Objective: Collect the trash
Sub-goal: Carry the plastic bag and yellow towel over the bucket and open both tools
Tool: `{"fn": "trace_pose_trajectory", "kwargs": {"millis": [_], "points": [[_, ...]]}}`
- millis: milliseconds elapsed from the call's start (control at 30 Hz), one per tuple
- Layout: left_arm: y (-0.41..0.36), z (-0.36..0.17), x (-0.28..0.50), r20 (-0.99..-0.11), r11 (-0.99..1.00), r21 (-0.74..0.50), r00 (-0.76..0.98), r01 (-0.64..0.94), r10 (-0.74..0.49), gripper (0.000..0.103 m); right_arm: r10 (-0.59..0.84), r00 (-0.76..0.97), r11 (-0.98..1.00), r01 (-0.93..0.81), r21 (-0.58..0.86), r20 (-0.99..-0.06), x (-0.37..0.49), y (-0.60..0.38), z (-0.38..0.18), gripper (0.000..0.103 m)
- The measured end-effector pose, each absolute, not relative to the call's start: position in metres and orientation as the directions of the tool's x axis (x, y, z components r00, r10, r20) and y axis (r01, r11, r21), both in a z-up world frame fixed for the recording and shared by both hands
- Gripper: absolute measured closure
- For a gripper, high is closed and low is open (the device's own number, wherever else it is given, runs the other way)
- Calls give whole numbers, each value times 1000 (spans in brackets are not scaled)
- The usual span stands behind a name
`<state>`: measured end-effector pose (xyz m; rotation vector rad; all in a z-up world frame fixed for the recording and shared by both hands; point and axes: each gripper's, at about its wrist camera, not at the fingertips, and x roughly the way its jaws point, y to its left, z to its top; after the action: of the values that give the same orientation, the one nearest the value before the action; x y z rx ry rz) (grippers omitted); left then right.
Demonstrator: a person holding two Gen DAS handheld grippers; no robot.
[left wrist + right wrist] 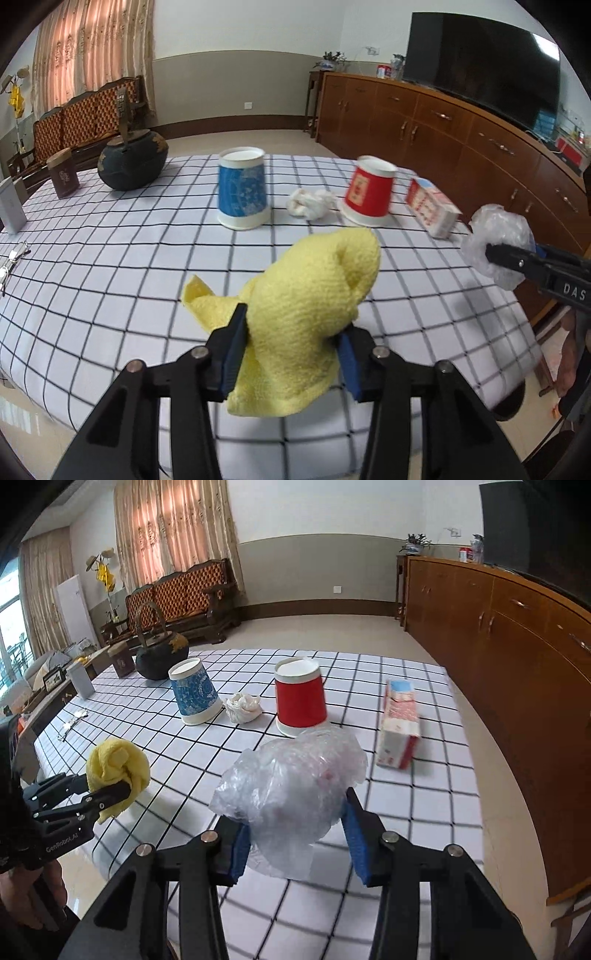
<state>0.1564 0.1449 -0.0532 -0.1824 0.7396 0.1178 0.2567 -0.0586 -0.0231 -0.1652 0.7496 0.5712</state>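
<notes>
My left gripper (291, 347) is shut on a crumpled yellow cloth (306, 295), held above the checked table (110, 266). My right gripper (297, 834) is shut on a scrunched clear plastic bag (291, 782), also lifted off the table. Each gripper shows in the other view: the right gripper (491, 254) with the plastic bag (498, 240) at the right edge, the left gripper (122, 794) with the yellow cloth (118, 764) at the left. On the table lie a crumpled white tissue (310, 203) (243, 707), an upturned blue paper cup (242, 188) (195, 690) and an upturned red paper cup (369, 190) (301, 698).
A red-and-white carton (432, 206) (399, 723) lies on its side near the table's right edge. At the far left stand a dark kettle (133, 158), a brown tin (62, 177) and a grey box (11, 206); eyeglasses (11, 258) lie near the left edge. A wooden sideboard (498, 646) runs along the right.
</notes>
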Motion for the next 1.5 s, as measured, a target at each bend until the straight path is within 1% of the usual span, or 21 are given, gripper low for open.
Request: {"fn": "trace_pose_trajectory", "kwargs": {"millis": [267, 633, 1200, 1500], "points": [[99, -37, 143, -659, 990, -117, 752, -74, -22, 56, 405, 634, 871, -486, 68, -658, 224, -113, -6, 56], [35, -18, 136, -627, 991, -121, 769, 64, -126, 56, 331, 708, 926, -372, 68, -624, 185, -199, 17, 56], [-83, -30, 152, -644, 948, -129, 702, 291, -303, 56, 162, 746, 985, -161, 62, -645, 152, -333, 1, 56], [-142, -39, 159, -657, 916, -133, 658, 380, -368, 56, 104, 733, 995, -80, 66, -673, 146, -390, -19, 56]]}}
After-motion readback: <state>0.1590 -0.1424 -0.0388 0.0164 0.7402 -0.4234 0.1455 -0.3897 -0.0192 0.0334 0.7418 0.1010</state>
